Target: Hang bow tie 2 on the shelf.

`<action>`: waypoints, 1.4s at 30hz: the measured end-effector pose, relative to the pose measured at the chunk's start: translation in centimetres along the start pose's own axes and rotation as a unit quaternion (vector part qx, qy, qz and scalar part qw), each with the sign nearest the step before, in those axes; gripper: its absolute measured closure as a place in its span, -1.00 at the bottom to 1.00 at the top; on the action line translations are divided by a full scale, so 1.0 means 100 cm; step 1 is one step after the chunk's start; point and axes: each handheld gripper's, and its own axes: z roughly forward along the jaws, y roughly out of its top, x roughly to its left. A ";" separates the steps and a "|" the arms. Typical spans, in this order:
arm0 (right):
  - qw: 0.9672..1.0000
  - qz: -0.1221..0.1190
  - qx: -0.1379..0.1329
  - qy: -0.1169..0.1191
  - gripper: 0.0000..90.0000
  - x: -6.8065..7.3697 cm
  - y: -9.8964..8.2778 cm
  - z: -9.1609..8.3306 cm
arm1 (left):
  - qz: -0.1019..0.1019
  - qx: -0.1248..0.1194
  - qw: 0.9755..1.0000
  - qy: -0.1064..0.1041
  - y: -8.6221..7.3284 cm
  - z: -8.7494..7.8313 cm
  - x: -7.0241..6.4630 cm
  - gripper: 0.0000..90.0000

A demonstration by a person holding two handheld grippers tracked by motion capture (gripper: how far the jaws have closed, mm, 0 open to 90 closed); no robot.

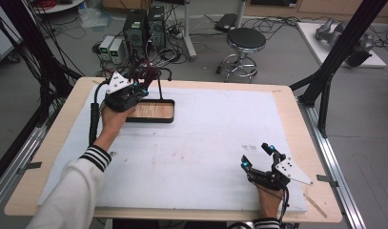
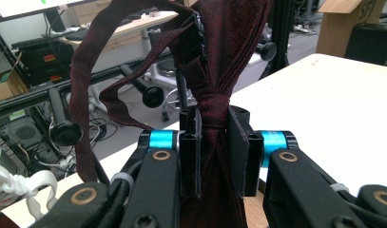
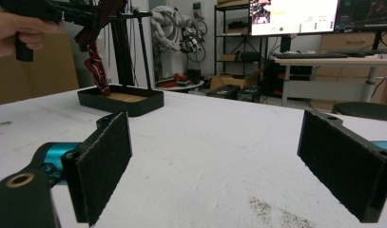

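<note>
Left gripper (image 2: 214,152) pinches the dark red tie (image 2: 219,71) bunched at the stand (image 1: 159,86) above the tray (image 1: 153,111), so keep your pinch firm and move slowly while the right gripper (image 3: 215,156) rests spread on the desk (image 1: 206,138).

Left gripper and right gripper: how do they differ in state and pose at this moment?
The left gripper is shut on a dark red necktie; the right gripper stands open with nothing between its jaws. In the high view the left gripper is held up over the black stand's tray at the far left, while the right gripper rests low on the white mat near the front right. Both have black jaws and blue fittings.
</note>
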 end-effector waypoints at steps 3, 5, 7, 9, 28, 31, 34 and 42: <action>1.000 0.001 0.000 0.000 -0.77 0.000 0.000 0.000 | -0.002 0.006 1.000 0.006 -0.002 0.002 0.001 0.68; 1.000 0.001 0.000 0.000 -0.77 0.000 0.000 0.000 | -0.006 0.012 1.000 0.008 -0.003 0.004 0.003 0.68; 1.000 0.001 0.000 0.000 -0.77 0.000 0.000 0.000 | -0.010 0.016 1.000 0.009 -0.004 0.005 0.003 0.68; 1.000 0.001 0.000 0.000 -0.77 0.000 0.000 0.000 | -0.010 0.022 1.000 0.010 -0.004 0.007 0.004 0.68; 1.000 0.001 -0.001 0.000 -0.77 0.000 0.000 0.000 | -0.021 0.058 0.998 0.025 -0.008 0.015 0.009 0.68; 1.000 0.000 -0.002 0.000 -0.77 0.000 0.000 0.000 | -0.023 0.062 0.998 0.024 -0.010 0.015 0.011 0.67; 1.000 0.002 -0.001 0.000 -0.77 0.000 0.000 0.000 | -0.023 0.064 0.997 0.025 -0.011 0.014 0.011 0.67; 1.000 0.001 -0.004 0.000 -0.77 0.000 0.000 -0.001 | -0.044 0.061 0.997 0.012 -0.019 0.015 0.012 0.15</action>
